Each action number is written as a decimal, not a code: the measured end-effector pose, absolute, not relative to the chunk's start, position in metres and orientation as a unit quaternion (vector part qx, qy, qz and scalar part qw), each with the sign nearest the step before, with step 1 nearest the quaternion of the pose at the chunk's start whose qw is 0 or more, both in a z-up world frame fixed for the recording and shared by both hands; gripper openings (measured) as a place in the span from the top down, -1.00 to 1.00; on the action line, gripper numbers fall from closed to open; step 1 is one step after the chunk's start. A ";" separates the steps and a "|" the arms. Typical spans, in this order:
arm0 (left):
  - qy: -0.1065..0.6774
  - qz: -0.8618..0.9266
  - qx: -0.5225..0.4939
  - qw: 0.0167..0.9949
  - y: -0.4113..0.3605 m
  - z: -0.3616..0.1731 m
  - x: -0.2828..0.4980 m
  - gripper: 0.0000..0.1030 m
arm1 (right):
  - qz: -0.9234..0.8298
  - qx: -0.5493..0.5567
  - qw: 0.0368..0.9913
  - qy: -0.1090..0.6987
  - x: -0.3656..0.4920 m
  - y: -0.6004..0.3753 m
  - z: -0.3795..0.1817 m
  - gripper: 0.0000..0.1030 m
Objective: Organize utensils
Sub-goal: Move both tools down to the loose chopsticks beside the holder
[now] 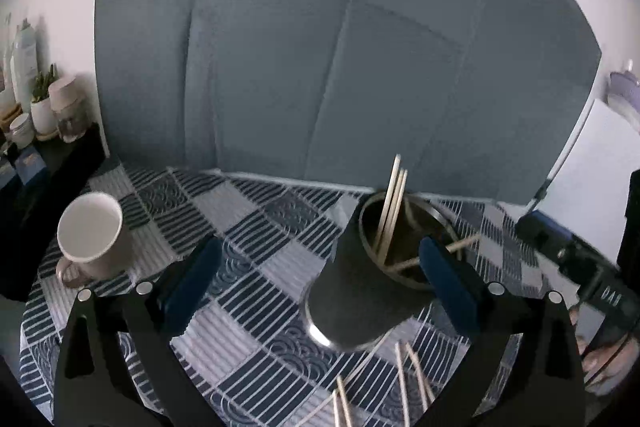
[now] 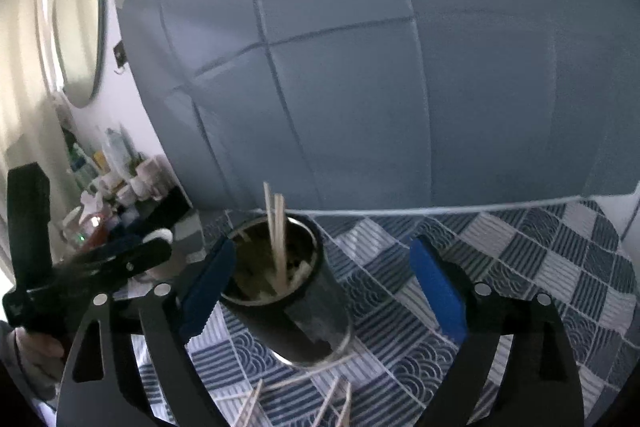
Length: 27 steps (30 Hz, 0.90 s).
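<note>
Left claw (image 1: 320,267): wide open, holding nothing. Its blue pads (image 1: 192,283) sit either side of the lower centre of the left wrist view. The dark cup (image 1: 360,291) stands on the checked blue-and-white cloth (image 1: 256,235) over the worktop, just inside the right pad; contact unclear, the pad overlaps the rim in this view.

Several wooden sticks (image 1: 392,203) stand in the cup, leaning past its rim. More loose sticks (image 1: 404,379) lie flat on the cloth at bottom centre, in front of the cup.

White mug (image 1: 92,231) sits at mid left, well apart from the cup.

Right claw (image 2: 320,279): also wide open, empty. In the right wrist view the cup sits just inside its left pad, sticks upright in it, loose ones at the bottom edge. The left claw shows at lower left there.

Grey padded panel (image 1: 340,47) fills the top of both views.
</note>
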State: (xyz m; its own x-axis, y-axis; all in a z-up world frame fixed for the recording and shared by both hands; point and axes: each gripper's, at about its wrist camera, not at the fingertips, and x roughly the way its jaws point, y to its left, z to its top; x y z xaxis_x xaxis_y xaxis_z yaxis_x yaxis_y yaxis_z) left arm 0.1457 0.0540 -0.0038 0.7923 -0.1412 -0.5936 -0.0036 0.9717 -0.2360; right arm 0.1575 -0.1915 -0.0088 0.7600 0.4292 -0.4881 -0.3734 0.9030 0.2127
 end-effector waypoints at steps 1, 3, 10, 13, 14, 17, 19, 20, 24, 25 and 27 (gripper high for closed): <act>0.327 -0.036 -0.112 0.938 0.053 -0.009 0.144 -0.88 | 0.211 0.051 0.936 0.276 0.156 -0.193 -0.012 -0.64; 0.345 -0.033 -0.110 0.931 0.051 -0.020 0.140 -0.88 | 0.205 0.052 0.935 0.286 0.154 -0.197 -0.019 -0.64; 0.415 -0.026 -0.102 0.904 0.044 -0.074 0.117 -0.88 | 0.185 0.049 0.919 0.344 0.135 -0.210 -0.068 -0.64; 0.446 -0.027 -0.076 0.891 0.038 -0.097 0.108 -0.88 | 0.176 0.041 0.909 0.376 0.125 -0.212 -0.094 -0.64; 0.457 -0.029 -0.068 0.886 0.036 -0.104 0.106 -0.88 | 0.174 0.041 0.906 0.385 0.122 -0.213 -0.101 -0.64; 0.475 -0.030 -0.048 0.878 0.031 -0.117 0.101 -0.88 | 0.167 0.035 0.896 0.411 0.113 -0.216 -0.123 -0.64; 0.485 -0.030 -0.038 0.873 0.029 -0.125 0.096 -0.88 | 0.162 0.031 0.890 0.425 0.107 -0.217 -0.134 -0.64; 0.489 -0.031 -0.034 0.871 0.028 -0.128 0.095 -0.88 | 0.160 0.028 0.888 0.431 0.105 -0.218 -0.139 -0.64; 0.506 -0.029 -0.025 0.862 0.026 -0.139 0.093 -0.88 | 0.154 0.014 0.879 0.451 0.097 -0.219 -0.157 -0.64; 0.509 -0.029 -0.025 0.860 0.025 -0.141 0.092 -0.88 | 0.153 0.012 0.878 0.454 0.095 -0.218 -0.160 -0.64; 0.517 -0.031 -0.026 0.855 0.024 -0.146 0.090 -0.88 | 0.153 0.009 0.873 0.463 0.092 -0.218 -0.166 -0.64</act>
